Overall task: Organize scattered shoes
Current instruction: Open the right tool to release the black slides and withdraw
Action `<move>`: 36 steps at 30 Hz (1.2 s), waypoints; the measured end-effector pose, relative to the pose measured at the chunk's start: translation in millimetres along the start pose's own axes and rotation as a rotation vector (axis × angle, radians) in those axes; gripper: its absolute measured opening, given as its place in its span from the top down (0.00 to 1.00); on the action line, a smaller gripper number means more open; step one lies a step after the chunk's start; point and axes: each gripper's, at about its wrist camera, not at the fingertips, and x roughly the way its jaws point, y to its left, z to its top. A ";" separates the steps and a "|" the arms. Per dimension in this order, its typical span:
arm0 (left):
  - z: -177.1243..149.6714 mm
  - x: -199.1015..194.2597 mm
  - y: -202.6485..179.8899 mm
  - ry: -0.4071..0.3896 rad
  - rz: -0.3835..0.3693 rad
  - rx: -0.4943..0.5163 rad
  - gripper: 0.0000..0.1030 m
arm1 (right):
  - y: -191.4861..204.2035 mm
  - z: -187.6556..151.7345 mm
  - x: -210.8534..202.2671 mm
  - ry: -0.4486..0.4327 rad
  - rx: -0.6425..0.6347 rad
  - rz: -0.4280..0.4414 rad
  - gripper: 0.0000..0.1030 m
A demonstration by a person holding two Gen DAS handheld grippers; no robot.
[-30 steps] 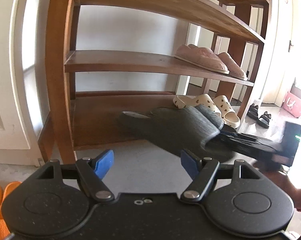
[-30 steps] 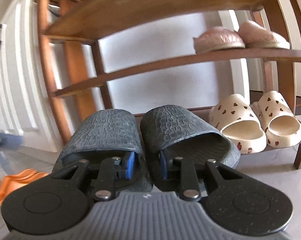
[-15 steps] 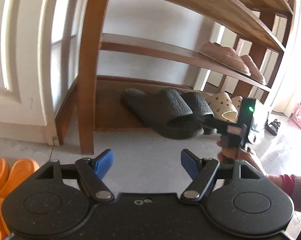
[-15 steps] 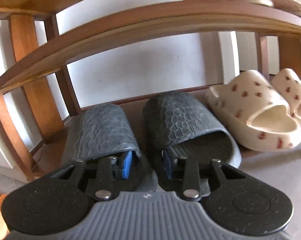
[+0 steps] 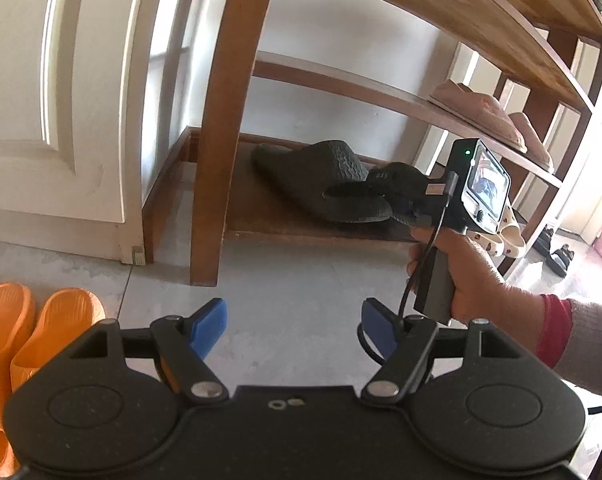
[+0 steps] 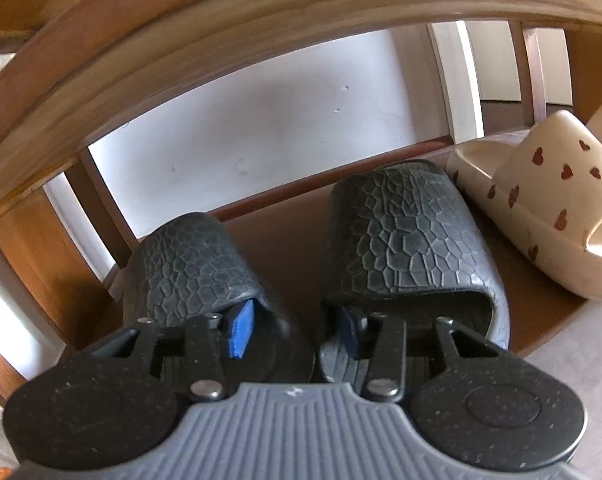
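The wooden rack is the landmark here, and most of the job sits on it already. On its bottom shelf lie the black slippers, side by side with toes toward the wall, near the rack's left post. Just to their right on the same shelf sits a cream pair with red hearts. One shelf up, toward the rack's right end, a pink pair rests.

Left of the rack, on the floor by the white door, an orange pair is not yet shelved. Beyond the rack's right end, a small dark pair also lies on the floor. So three pairs look placed and at least two are left, as far as these views show.

The right gripper reaches under the rack's second shelf, one finger inside each black slipper. Its jaws are opening, the blue pads now clear of the inner walls they straddle, so the pair seems set down and let go. A hand holds that gripper's handle in front of the rack.

The left gripper hangs over bare floor in front of the rack's left post, jaws spread wide and empty, with the orange pair just to its left.
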 end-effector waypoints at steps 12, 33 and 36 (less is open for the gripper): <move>1.3 -1.0 0.3 -0.017 0.008 0.003 0.28 | 5.4 -25.9 -70.0 -0.102 -0.197 0.154 0.36; 6.5 -2.7 -1.4 -0.014 -0.006 -0.003 0.28 | 38.1 -2.3 -24.8 -0.076 -0.436 0.168 0.23; 6.9 -3.8 -2.7 -0.017 -0.011 0.010 0.28 | 35.2 -1.2 -3.3 0.008 -0.411 0.186 0.22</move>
